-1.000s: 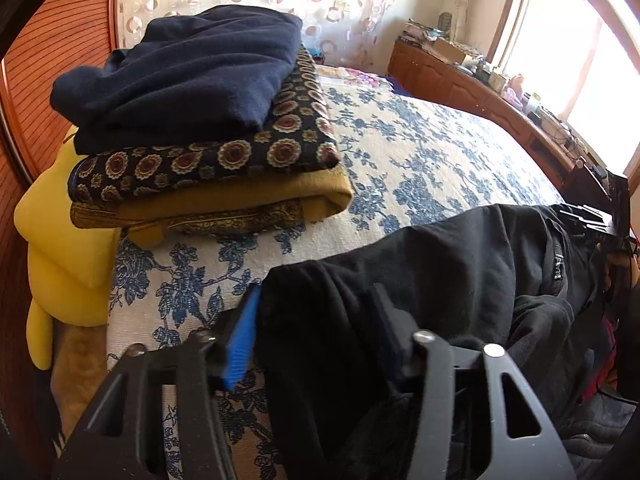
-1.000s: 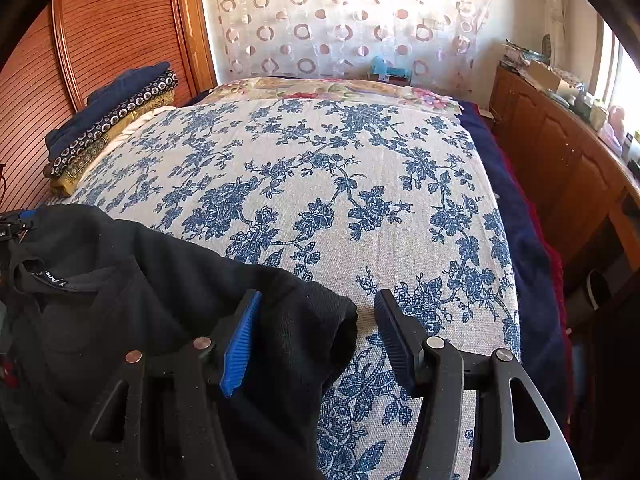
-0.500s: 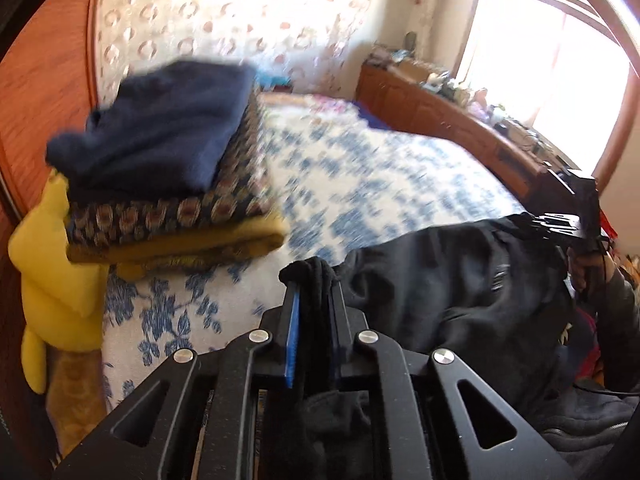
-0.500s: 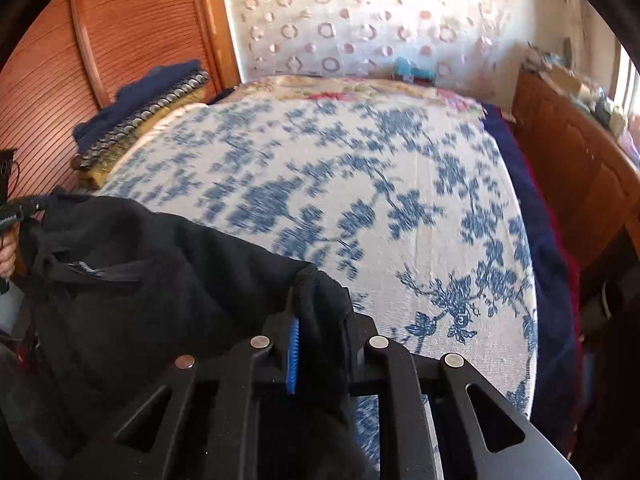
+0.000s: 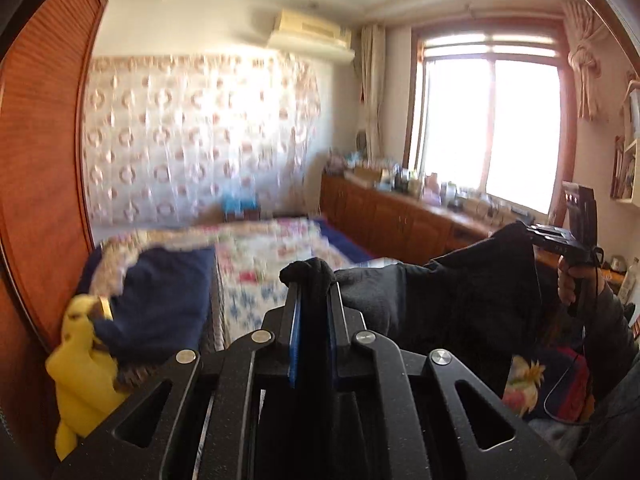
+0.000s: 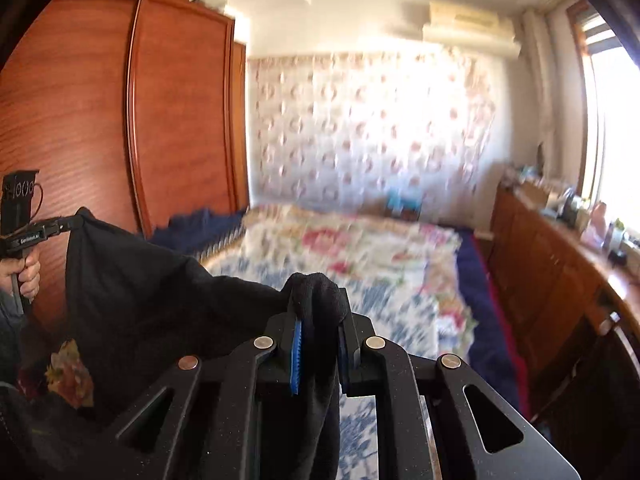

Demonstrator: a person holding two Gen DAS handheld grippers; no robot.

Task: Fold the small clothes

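Black garment (image 5: 472,292) hangs in the air above the bed (image 6: 360,264), lower centre of both frames. My left gripper (image 5: 313,300) and right gripper (image 6: 320,312) each pinch a bunched corner. Soft, light, limp; it sags between grips, so hold the corners.

Left claw (image 5: 313,312) sits at bottom centre, jaws clamped together on black cloth. Right claw (image 6: 320,320), also bottom centre, is likewise clamped.

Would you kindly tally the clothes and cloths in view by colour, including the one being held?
Black: 1, the garment held by the left gripper and right gripper
Navy: 1, folded cloth
Yellow: 1, cloth
Total: 3
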